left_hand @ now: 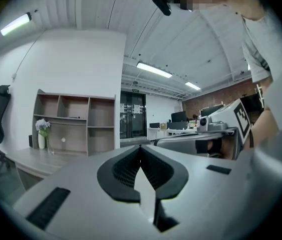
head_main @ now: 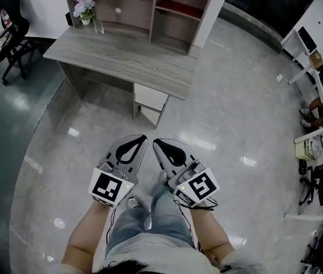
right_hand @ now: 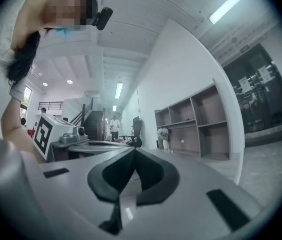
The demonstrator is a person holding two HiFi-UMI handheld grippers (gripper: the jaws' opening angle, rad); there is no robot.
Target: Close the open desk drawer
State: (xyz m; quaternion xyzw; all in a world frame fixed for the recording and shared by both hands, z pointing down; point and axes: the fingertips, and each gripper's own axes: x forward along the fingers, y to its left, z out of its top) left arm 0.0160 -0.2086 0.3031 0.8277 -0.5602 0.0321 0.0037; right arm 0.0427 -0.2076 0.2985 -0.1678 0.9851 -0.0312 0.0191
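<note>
A grey wooden desk (head_main: 121,56) stands ahead of me across the floor. Under its right end a white drawer (head_main: 150,98) sticks out from the desk front, open. My left gripper (head_main: 141,137) and right gripper (head_main: 156,142) hang side by side over my legs, well short of the desk and touching nothing. Both point toward the drawer. In the left gripper view the left gripper (left_hand: 141,148) has its jaws together with nothing between them; the desk (left_hand: 26,161) lies far off at the left. The right gripper (right_hand: 133,150) is likewise shut and empty.
A brown shelf unit (head_main: 150,4) sits on the desk's back, with a vase of flowers (head_main: 86,10) beside it. A black office chair (head_main: 7,27) stands at the far left. White desks with gear (head_main: 321,96) line the right side. Glossy tiled floor (head_main: 235,124) lies between.
</note>
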